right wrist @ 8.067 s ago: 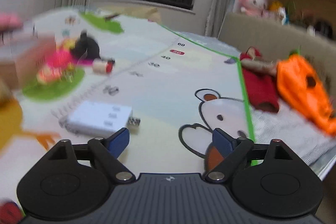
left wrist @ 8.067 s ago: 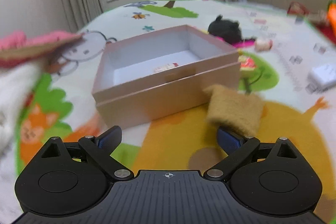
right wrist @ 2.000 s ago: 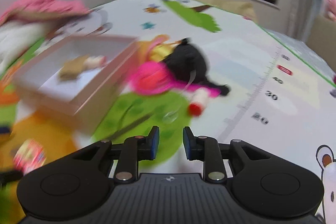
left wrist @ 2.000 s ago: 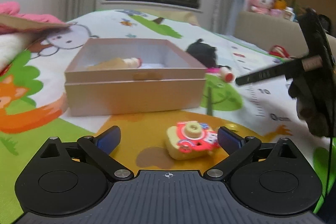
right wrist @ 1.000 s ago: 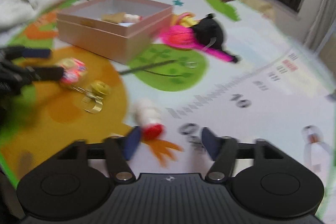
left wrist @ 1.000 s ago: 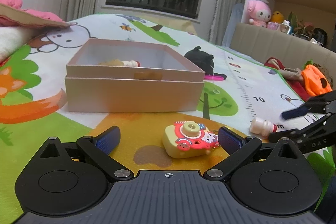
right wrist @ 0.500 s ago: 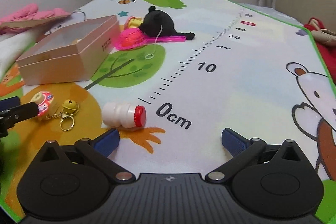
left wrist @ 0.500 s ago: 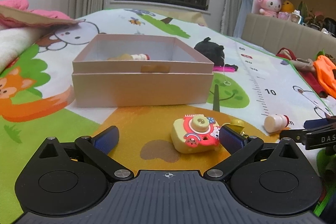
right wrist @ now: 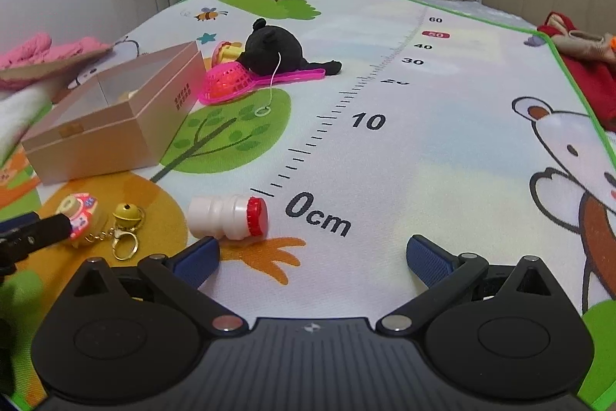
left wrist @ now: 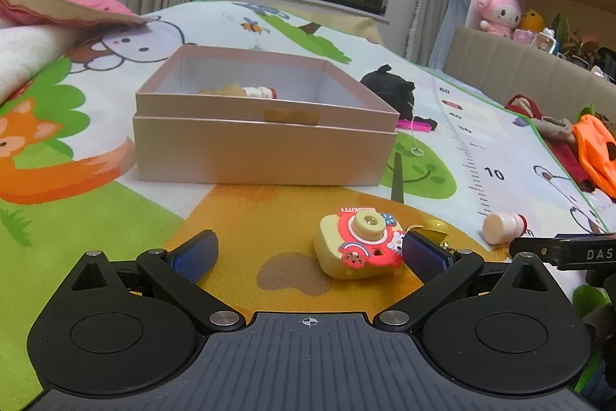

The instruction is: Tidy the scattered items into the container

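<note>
The pink cardboard box [left wrist: 265, 149] stands open on the play mat, with a small bottle and a tan item inside; it also shows in the right wrist view [right wrist: 96, 137]. My left gripper [left wrist: 308, 255] is open, low over the mat, and the yellow-and-red toy camera keychain [left wrist: 358, 245] lies just inside its right finger. My right gripper [right wrist: 312, 257] is open and empty. A small white bottle with a red cap [right wrist: 229, 216] lies on its side just ahead of its left finger, and also shows in the left wrist view [left wrist: 502, 227].
A black plush [right wrist: 281, 52] and a pink toy net [right wrist: 231, 83] lie right of the box. A yellow bell and key ring [right wrist: 127, 218] trail from the camera. Folded blankets [left wrist: 46, 22] lie far left; red and orange cloth [left wrist: 593, 153] lies at the mat's right edge.
My left gripper has moved closer to the toy camera, which now sits by its right finger. My right gripper has advanced toward the white bottle on the mat.
</note>
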